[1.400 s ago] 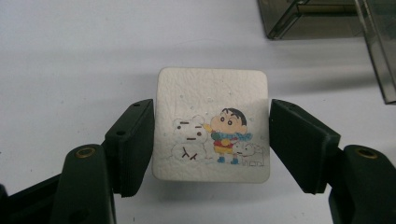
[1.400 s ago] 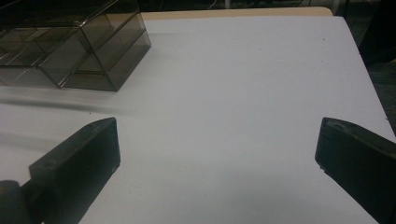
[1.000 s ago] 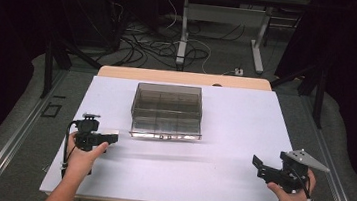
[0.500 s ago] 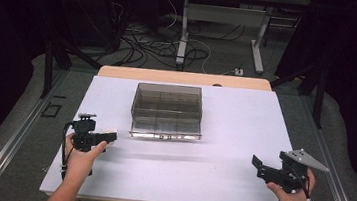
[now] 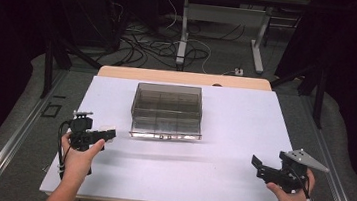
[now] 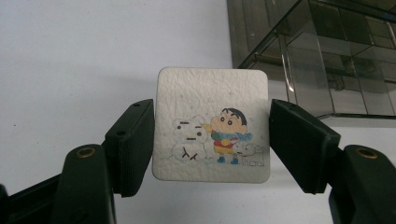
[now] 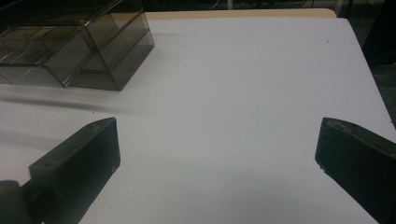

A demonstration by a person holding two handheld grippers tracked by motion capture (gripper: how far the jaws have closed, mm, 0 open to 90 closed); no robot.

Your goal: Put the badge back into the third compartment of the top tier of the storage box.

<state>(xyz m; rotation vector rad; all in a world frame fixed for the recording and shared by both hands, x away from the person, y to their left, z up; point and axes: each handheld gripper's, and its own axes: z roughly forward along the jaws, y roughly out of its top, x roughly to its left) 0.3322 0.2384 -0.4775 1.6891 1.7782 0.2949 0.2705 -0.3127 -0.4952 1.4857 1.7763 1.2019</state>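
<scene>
While your left gripper [image 6: 210,140] stays clamped on the cartoon-printed white square pad [image 6: 211,125], barely shifted from a second ago, your right gripper [image 7: 215,154] rests wide and empty over the worktop [image 5: 244,122]; beyond, the smoked clear compartment box [image 5: 167,110] awaits the pad.

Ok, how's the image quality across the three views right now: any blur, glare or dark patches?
High view: table evenly lit, surroundings dark. Left gripper view: white cartoon pad sharp, clear box shows reflections. Right gripper view: jaws soft, a blurred shadow streak on the table near the box.
</scene>
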